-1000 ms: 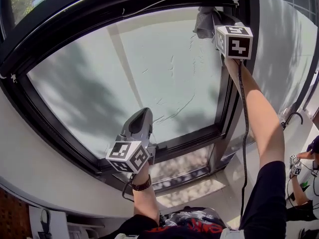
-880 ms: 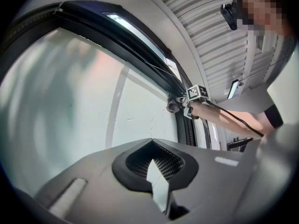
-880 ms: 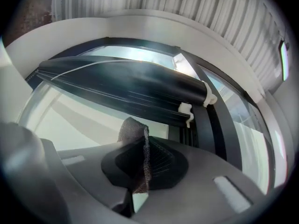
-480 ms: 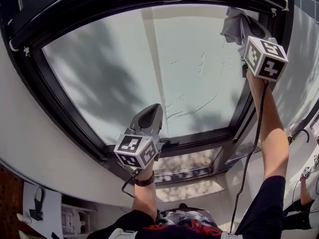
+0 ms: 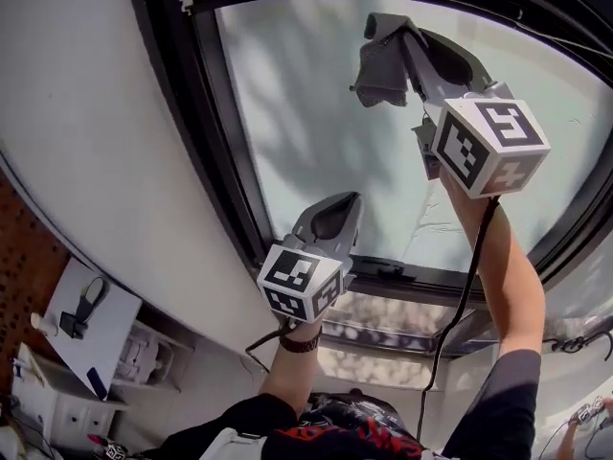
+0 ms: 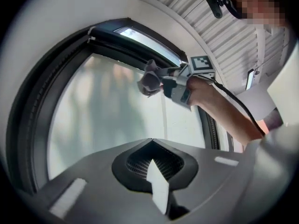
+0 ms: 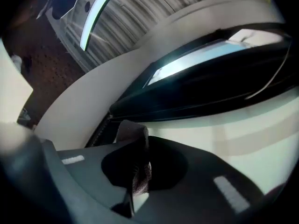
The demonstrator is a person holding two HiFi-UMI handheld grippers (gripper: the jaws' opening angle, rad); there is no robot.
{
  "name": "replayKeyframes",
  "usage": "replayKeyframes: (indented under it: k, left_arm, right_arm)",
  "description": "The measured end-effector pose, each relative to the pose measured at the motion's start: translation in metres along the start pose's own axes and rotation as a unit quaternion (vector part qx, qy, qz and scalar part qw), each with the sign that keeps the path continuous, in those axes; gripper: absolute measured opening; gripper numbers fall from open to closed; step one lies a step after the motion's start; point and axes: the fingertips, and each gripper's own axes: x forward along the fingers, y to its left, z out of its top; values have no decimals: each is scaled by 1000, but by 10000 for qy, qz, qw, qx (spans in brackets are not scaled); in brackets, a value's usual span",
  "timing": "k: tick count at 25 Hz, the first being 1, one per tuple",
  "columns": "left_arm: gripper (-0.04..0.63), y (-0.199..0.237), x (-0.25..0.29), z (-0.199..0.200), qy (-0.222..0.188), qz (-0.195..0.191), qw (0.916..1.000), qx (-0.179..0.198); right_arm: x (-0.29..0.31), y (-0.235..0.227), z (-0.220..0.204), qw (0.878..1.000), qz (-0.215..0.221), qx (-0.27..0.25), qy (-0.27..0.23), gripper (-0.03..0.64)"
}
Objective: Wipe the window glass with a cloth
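Right gripper [image 5: 391, 36] is clamping the cloth [image 5: 380, 77] near the glass [image 5: 297, 123] top edge; left gripper [image 5: 343, 207] is hovering, jaws together, empty.

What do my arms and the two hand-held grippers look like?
The left hand-held gripper and right hand-held gripper are grey moulded shells tapering to the jaws, each with a white cube bearing black square markers. A black cable trails from the right one. A dark wristband is on the left wrist; sleeves are dark and short.
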Motion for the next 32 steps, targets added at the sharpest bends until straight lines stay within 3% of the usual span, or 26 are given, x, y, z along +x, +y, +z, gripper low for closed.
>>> replayKeyframes:
  k: [6, 12, 18, 32]
  left_arm:
    - [0, 54, -69, 17, -39, 677, 9973, 275]
    - [0, 99, -114, 27, -157, 1205, 9920, 328]
    - [0, 114, -121, 28, -172, 1245, 9916, 289]
    - [0, 75, -84, 21, -99, 652, 9975, 242]
  right_arm:
    - [104, 106, -29, 9972, 700, 216, 146, 17]
    - [165, 154, -56, 9945, 933, 216, 425, 17]
    - [175, 146, -72, 9951, 805, 151, 551, 17]
    - [122, 80, -62, 9976, 309, -190, 596, 17]
